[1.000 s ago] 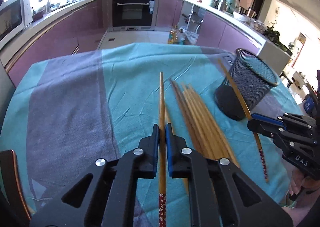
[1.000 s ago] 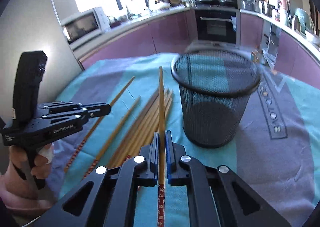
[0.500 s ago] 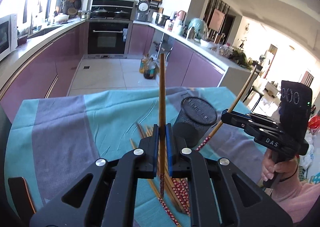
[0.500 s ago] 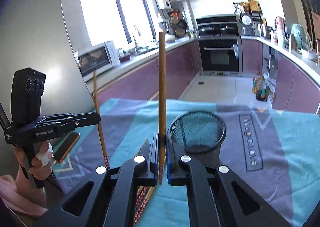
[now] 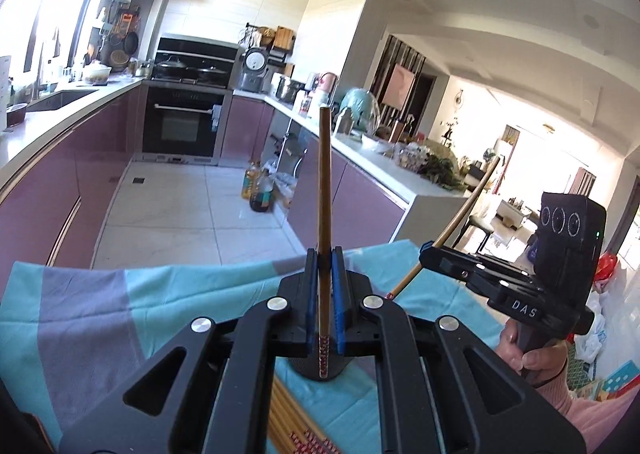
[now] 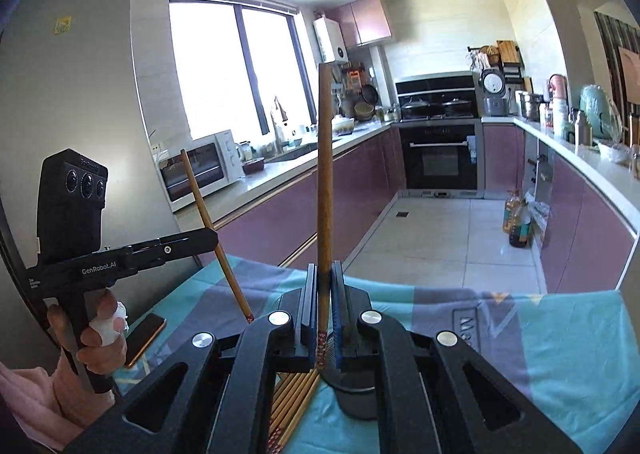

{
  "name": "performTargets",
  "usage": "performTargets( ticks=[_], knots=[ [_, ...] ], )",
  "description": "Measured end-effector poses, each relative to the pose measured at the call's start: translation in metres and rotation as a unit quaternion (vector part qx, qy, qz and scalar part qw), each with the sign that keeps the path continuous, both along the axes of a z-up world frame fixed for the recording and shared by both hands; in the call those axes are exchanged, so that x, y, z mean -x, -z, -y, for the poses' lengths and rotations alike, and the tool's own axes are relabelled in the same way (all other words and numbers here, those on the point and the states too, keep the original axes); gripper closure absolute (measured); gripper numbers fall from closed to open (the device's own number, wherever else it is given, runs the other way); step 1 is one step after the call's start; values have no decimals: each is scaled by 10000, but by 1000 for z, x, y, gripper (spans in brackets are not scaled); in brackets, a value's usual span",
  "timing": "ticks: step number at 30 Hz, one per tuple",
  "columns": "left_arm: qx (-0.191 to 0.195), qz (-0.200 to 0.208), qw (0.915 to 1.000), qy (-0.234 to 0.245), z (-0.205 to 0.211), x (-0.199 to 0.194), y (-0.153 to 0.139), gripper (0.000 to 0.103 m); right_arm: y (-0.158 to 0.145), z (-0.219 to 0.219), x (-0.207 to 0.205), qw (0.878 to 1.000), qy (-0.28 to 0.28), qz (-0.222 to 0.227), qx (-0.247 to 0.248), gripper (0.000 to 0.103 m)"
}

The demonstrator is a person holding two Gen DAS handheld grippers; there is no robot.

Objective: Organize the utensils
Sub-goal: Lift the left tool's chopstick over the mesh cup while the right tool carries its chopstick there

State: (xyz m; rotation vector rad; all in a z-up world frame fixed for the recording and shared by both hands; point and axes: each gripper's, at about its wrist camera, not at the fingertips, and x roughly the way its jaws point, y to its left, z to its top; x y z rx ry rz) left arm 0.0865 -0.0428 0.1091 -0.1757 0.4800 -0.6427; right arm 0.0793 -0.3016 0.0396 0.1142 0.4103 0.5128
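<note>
My left gripper (image 5: 324, 256) is shut on a brown chopstick (image 5: 324, 181) that stands nearly upright, its red patterned end below the pads. To its right my right gripper (image 5: 427, 256) holds a second chopstick (image 5: 464, 209) slanting up and to the right. In the right wrist view my right gripper (image 6: 325, 270) is shut on its chopstick (image 6: 325, 173), and the left gripper (image 6: 212, 238) at left holds the other chopstick (image 6: 206, 217). The black mesh cup (image 6: 354, 394) is mostly hidden behind the fingers. Several loose chopsticks (image 6: 292, 398) lie beside it.
A teal and grey cloth (image 5: 100, 314) covers the table. A phone (image 6: 146, 338) lies near the table's left edge. Hands (image 6: 100, 342) in pink sleeves grip the handles. Kitchen counters, an oven and tiled floor lie beyond the table.
Both grippers have risen and tipped upward, each carrying its chopstick off the table. The table and cup have dropped low in both views, with the cup now behind the fingers.
</note>
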Motion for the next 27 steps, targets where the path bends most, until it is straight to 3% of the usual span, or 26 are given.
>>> performTargets(
  ticks=[4,9,21,27],
  knots=[
    [26,114,9999,42,20,-9,-12,96,-1,2,-10,9999,111,-23,104,98],
    [-195,68,9998,21,48,-25,-2,96,13,-3,-24,9989,117,-278,368,98],
    [-973,-633,9927,335,87,-52,89,96,64,-21,-55,9871,-54,-1348,859,98],
    [-1018,-732,9918,245,87,-67,103,95,70,-29,-67,9845,-21,-1514,884,97]
  ],
)
